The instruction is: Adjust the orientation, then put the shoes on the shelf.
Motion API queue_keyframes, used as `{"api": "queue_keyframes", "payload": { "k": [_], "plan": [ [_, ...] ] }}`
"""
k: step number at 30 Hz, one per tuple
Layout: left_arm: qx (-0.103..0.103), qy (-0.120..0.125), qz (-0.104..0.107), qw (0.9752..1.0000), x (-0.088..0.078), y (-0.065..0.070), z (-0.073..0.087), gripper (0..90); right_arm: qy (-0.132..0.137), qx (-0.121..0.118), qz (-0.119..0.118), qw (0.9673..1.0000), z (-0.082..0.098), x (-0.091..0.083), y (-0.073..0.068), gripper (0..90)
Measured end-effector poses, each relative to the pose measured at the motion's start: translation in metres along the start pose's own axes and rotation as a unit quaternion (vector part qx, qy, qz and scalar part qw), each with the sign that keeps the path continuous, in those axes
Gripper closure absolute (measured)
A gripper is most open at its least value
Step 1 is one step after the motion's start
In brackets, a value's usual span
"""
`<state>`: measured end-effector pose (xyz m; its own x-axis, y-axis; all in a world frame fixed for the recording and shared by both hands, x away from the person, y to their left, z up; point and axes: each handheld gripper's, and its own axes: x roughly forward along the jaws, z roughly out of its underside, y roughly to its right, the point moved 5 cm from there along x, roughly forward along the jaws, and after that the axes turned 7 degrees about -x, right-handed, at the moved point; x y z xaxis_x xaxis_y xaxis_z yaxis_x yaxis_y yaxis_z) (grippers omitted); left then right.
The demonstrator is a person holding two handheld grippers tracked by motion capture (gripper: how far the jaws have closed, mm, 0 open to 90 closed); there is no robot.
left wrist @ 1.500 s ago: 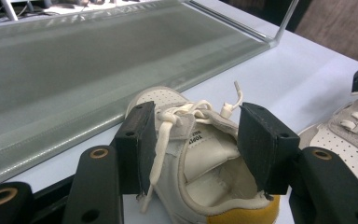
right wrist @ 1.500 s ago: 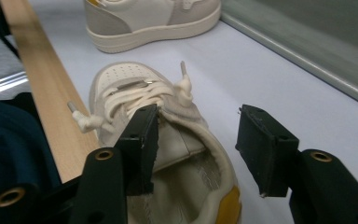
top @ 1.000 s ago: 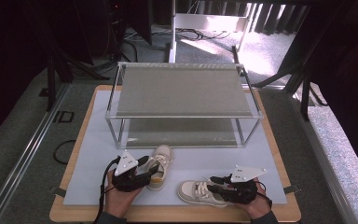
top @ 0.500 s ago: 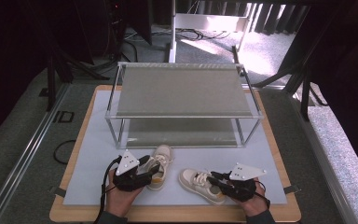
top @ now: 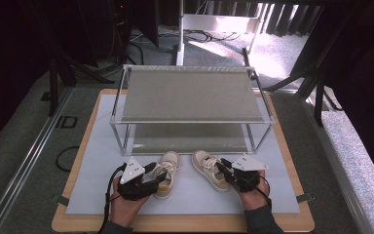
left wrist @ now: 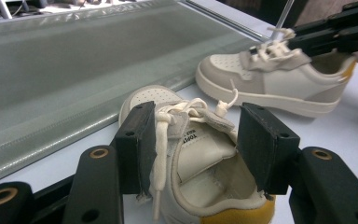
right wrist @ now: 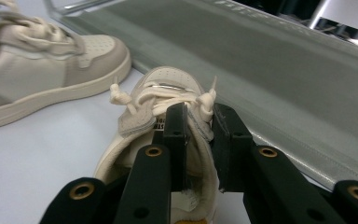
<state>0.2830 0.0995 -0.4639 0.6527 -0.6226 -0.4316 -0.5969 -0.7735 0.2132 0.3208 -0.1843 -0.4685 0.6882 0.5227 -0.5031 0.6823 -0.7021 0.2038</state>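
Note:
Two small cream-and-beige sneakers with yellow heels stand side by side on the white mat (top: 97, 146), toes toward the rack. My left gripper (top: 157, 176) (left wrist: 193, 126) straddles the left sneaker (top: 168, 162) (left wrist: 200, 163) at its collar. One pad presses on each side of it. My right gripper (top: 222, 169) (right wrist: 200, 116) is shut on the right sneaker (top: 204, 162) (right wrist: 168, 81), pinching one side wall of its collar near the laces. The right sneaker (left wrist: 265, 79) also shows in the left gripper view, and the left sneaker (right wrist: 42, 70) in the right gripper view.
A two-level rack (top: 190, 92) with a metal frame and grey shelves stands just beyond the toes; its lower shelf (top: 190, 137) (left wrist: 74, 70) (right wrist: 284, 70) sits close to the mat. The mat lies on a wooden board (top: 185, 225). Dark floor and cables surround the table.
The right gripper has swung the right sneaker from lying crosswise to pointing toe-first at the rack, and moved it left toward the other sneaker. The left gripper and its sneaker stayed put.

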Motion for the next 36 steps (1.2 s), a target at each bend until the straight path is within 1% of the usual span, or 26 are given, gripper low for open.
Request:
{"api": "queue_keyframes", "payload": {
  "k": [3, 4, 5, 7, 8, 9, 10, 11, 14, 16, 18, 21, 25, 27, 29, 32, 33, 34, 36],
  "plan": [
    [0.001, -0.001, 0.002, 1.0, 0.0, 0.0, 0.001, 46.2, -0.001, 0.001, 0.0, 1.0, 0.001, 0.003, -0.002, 76.4],
    [0.0, -0.002, 0.005, 1.0, 0.0, 0.001, 0.001, 45.4, -0.013, 0.004, -0.017, 0.9998, 0.004, 0.004, -0.003, 72.7],
    [-0.001, -0.002, 0.008, 1.0, 0.0, 0.001, 0.002, 45.2, -0.009, 0.01, -0.021, 0.9997, 0.005, 0.002, -0.003, 69.5],
    [-0.002, 0.002, 0.012, 0.9999, -0.002, 0.002, 0.002, 42.8, 0.001, 0.025, -0.032, 0.9992, 0.005, -0.001, -0.002, 58.6],
    [-0.002, 0.002, 0.012, 0.9999, -0.002, 0.002, 0.002, 42.0, 0.001, 0.025, -0.032, 0.9992, 0.005, -0.001, -0.002, 58.6],
    [-0.001, 0.005, 0.013, 0.9999, -0.003, 0.002, 0.002, 42.0, 0.003, 0.027, -0.032, 0.9991, 0.005, -0.003, -0.002, 55.5],
    [-0.002, 0.008, 0.014, 0.9999, -0.004, 0.002, 0.002, 40.1, 0.006, 0.026, -0.032, 0.9991, 0.005, -0.007, -0.001, 51.3],
    [-0.002, 0.008, 0.015, 0.9999, -0.004, 0.002, 0.002, 39.4, 0.009, 0.025, -0.034, 0.9991, 0.005, -0.01, -0.001, 49.2],
    [-0.003, 0.012, 0.018, 0.9998, -0.007, 0.001, 0.002, 37.2, 0.019, 0.03, -0.039, 0.9986, 0.006, -0.015, 0.0, 45.7],
    [-0.005, 0.012, 0.024, 0.9996, -0.008, 0.001, 0.003, 34.1, 0.02, 0.036, -0.047, 0.9981, 0.008, -0.016, 0.001, 44.9],
    [-0.003, 0.007, 0.029, 0.9995, -0.008, 0.001, 0.005, 31.1, 0.018, 0.042, -0.048, 0.9978, 0.009, -0.014, 0.003, 44.7],
    [-0.008, 0.006, 0.043, 0.999, -0.011, 0.002, 0.008, 27.9, 0.016, 0.062, -0.066, 0.9958, 0.012, -0.011, 0.005, 45.5],
    [0.002, 0.0, 0.051, 0.9987, -0.013, 0.006, 0.011, 22.8, 0.011, 0.063, -0.08, 0.9947, 0.015, -0.011, 0.001, 46.6],
    [0.005, -0.004, 0.049, 0.9988, -0.014, 0.008, 0.013, 16.9, 0.015, 0.071, -0.093, 0.993, 0.016, -0.012, 0.0, 47.7],
    [0.007, -0.01, 0.055, 0.9984, -0.013, 0.009, 0.016, 14.6, 0.015, 0.076, -0.099, 0.9921, 0.016, -0.013, 0.0, 48.0],
    [0.006, -0.017, 0.054, 0.9984, -0.012, 0.009, 0.019, 11.7, 0.014, 0.079, -0.1, 0.9917, 0.016, -0.013, 0.0, 47.4],
    [0.007, -0.029, 0.052, 0.9982, -0.01, 0.008, 0.024, 11.7, 0.014, 0.08, -0.103, 0.9914, 0.016, -0.013, -0.001, 46.9],
    [0.007, -0.034, 0.051, 0.9981, -0.009, 0.008, 0.026, 9.0, 0.012, 0.082, -0.104, 0.9911, 0.016, -0.013, -0.001, 46.6],
    [0.008, -0.041, 0.048, 0.998, -0.006, 0.007, 0.03, 9.0, 0.011, 0.084, -0.106, 0.9908, 0.015, -0.013, -0.002, 46.5]
  ]
}}
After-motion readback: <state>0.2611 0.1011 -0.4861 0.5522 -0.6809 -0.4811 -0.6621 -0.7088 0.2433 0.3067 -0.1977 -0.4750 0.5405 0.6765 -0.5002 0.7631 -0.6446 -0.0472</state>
